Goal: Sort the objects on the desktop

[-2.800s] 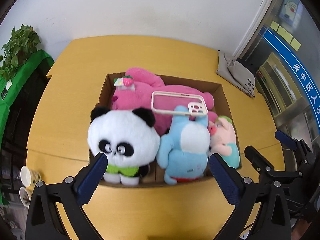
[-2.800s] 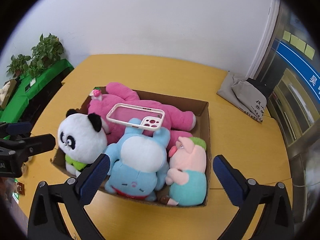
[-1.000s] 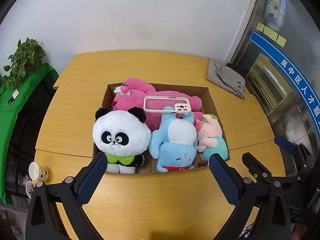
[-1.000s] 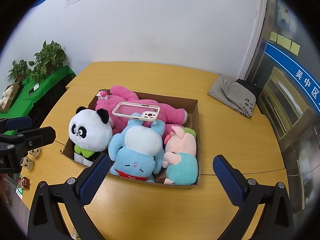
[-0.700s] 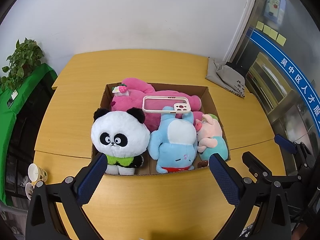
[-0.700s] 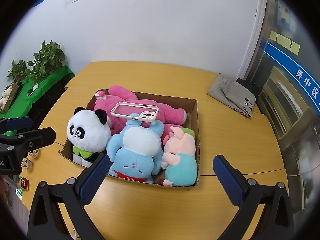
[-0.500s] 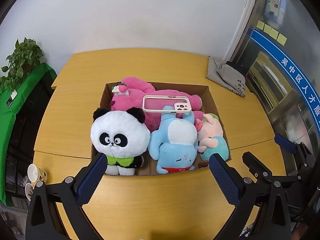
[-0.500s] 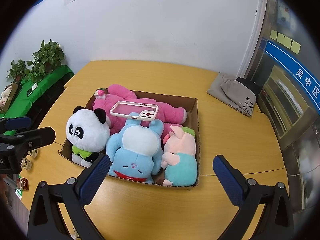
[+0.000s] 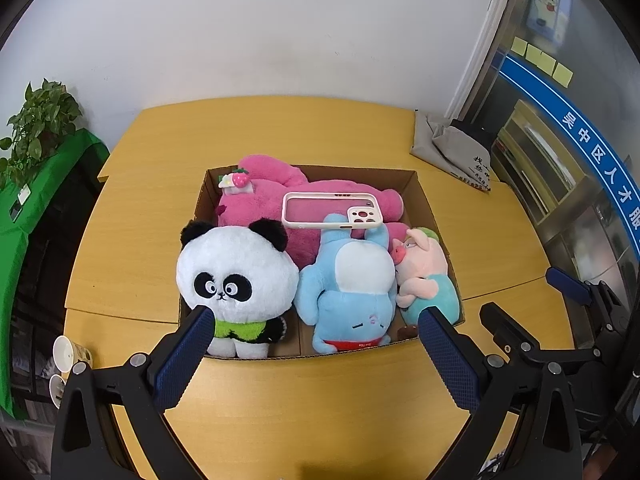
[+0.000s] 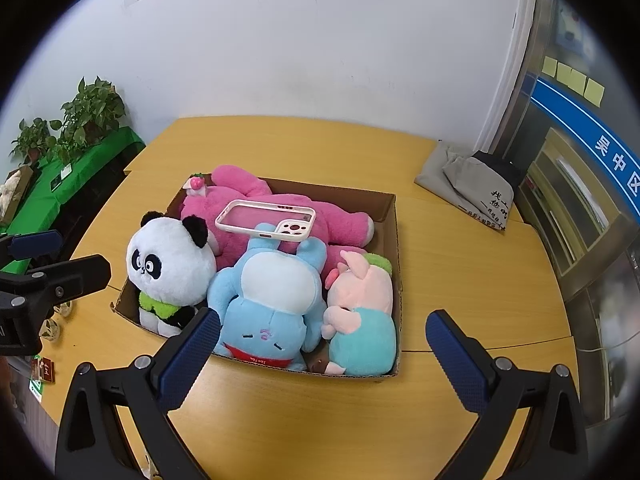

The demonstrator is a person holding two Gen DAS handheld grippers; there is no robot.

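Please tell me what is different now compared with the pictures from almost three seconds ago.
Both tongs, left and right, have pulled back from the box, so it looks smaller. Both are open and empty, as before. The panda, the phone case and the other toys lie as they did.

open cardboard box [image 9: 420,196] on the table, packed full. panda [image 9: 236,276] sits upright at the near left corner, white with black ears and a green collar. blue plush [image 9: 348,292] lies upside down beside it, head toward the near wall, red band at the neck. pig [image 9: 424,276], pink in a teal outfit, lies along the right wall. pink plush [image 9: 260,200] lies across the back. phone case [image 9: 332,210], cream-rimmed and clear, rests flat on top, bridging the pink and blue plush.
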